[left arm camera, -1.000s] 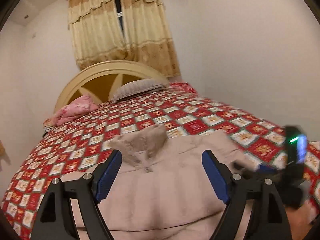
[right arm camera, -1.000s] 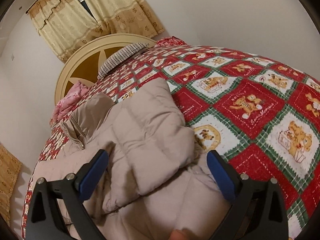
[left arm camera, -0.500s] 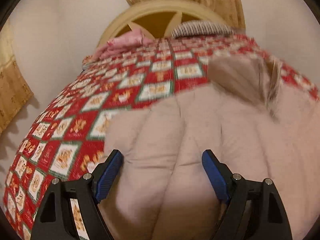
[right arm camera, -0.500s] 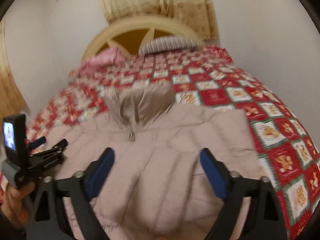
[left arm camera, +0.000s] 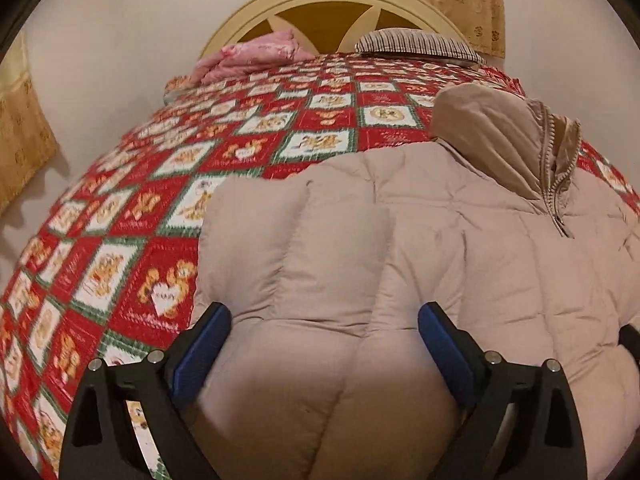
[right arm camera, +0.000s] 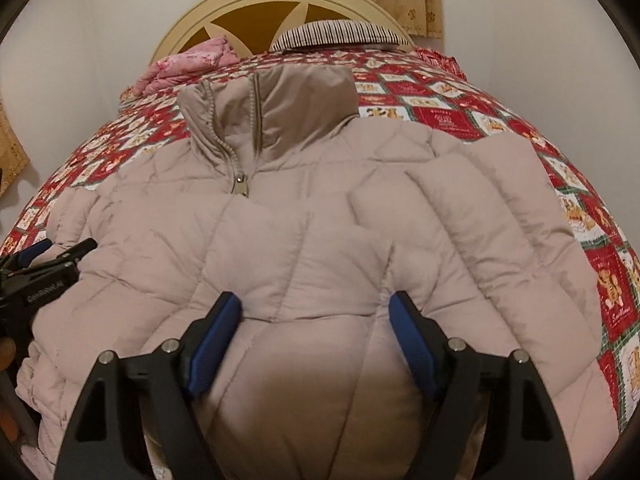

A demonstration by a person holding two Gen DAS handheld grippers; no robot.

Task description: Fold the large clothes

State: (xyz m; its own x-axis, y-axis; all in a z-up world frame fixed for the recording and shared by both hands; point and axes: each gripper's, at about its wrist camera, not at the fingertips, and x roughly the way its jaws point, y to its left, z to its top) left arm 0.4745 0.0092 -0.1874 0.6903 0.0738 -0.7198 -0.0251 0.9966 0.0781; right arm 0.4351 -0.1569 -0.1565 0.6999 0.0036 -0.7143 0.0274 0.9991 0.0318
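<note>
Your room light is warm, dim and even, with no glare. Soft shadows fall under the coat [right arm camera: 320, 248] bulge nearest the lens. Fisheye bends the bed [left arm camera: 120, 240] edges, dark corners ring both frames. Left view's lower left slightly blurred.

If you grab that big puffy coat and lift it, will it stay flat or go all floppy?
Probably floppy: the puffy coat is soft quilted padding that bulges between its seams, so lifted parts would likely droop. It looks light for its bulk, being mostly air-filled puffs. Its smooth shell might slip in the pads, so a deep bite seems wise.
</note>
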